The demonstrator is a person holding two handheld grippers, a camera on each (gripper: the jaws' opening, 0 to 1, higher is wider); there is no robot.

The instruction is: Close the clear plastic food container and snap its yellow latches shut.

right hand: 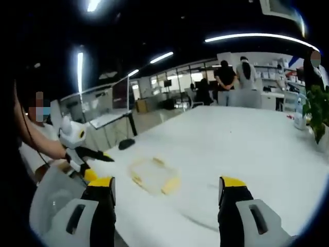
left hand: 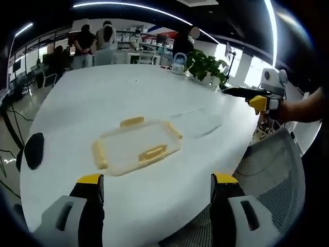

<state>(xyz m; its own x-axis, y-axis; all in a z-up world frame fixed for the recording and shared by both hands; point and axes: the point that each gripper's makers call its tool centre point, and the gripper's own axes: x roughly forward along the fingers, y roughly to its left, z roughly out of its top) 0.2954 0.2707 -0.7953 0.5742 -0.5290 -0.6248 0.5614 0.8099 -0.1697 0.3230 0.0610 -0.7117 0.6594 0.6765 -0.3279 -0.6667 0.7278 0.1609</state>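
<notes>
Table (left hand: 103,98): white, wide, in an office; people stand far behind
Left gripper view: my left gripper (left hand: 157,188) has jaws wide apart, nothing between them; clear container (left hand: 136,145) with yellow latches (left hand: 152,153) lies flat on the table ahead; my right gripper (left hand: 252,95) hangs at the right, over the table edge
Right gripper view: my right gripper (right hand: 167,191) is wide open, empty; container (right hand: 153,176) lies ahead between the jaws, not touched; my left gripper (right hand: 95,154) is at the left
</notes>
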